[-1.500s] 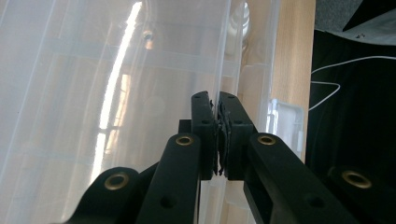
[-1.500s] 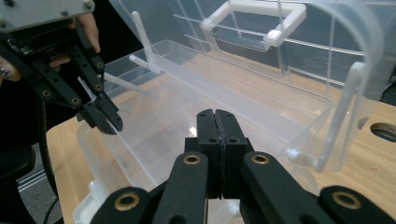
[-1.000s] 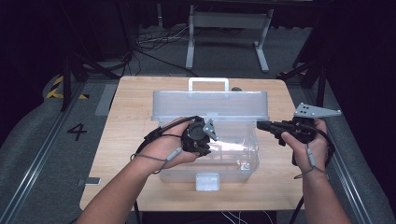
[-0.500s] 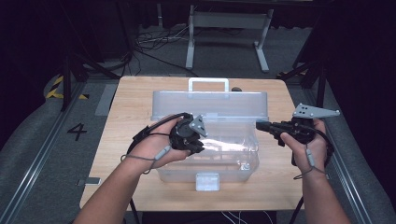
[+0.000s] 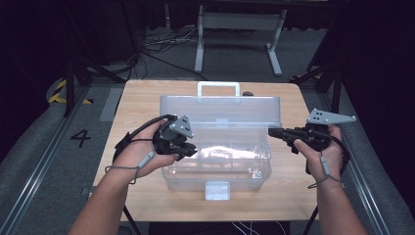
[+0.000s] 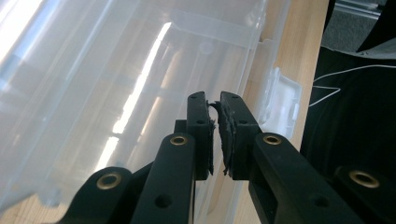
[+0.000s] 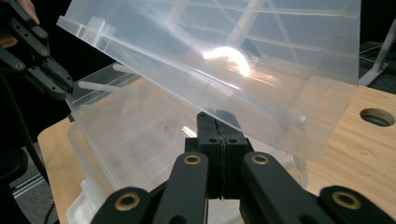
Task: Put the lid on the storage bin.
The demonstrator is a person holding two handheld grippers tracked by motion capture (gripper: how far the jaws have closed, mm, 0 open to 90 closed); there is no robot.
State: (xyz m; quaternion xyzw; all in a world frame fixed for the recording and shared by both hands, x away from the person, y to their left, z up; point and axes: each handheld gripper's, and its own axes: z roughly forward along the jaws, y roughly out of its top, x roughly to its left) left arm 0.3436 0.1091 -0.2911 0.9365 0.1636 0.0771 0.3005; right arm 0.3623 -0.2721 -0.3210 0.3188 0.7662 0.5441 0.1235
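High view: a clear plastic box (image 5: 218, 164) sits mid-counter (image 5: 142, 98), its lid (image 5: 220, 111) raised upright behind it, white latch (image 5: 217, 190) at the near wall. Left tongs (image 5: 188, 151) hover at the box's left end over the open interior, jaws nearly pressed together with nothing between them. Right tongs (image 5: 271, 131) are pressed together, tips at the lid's right edge.
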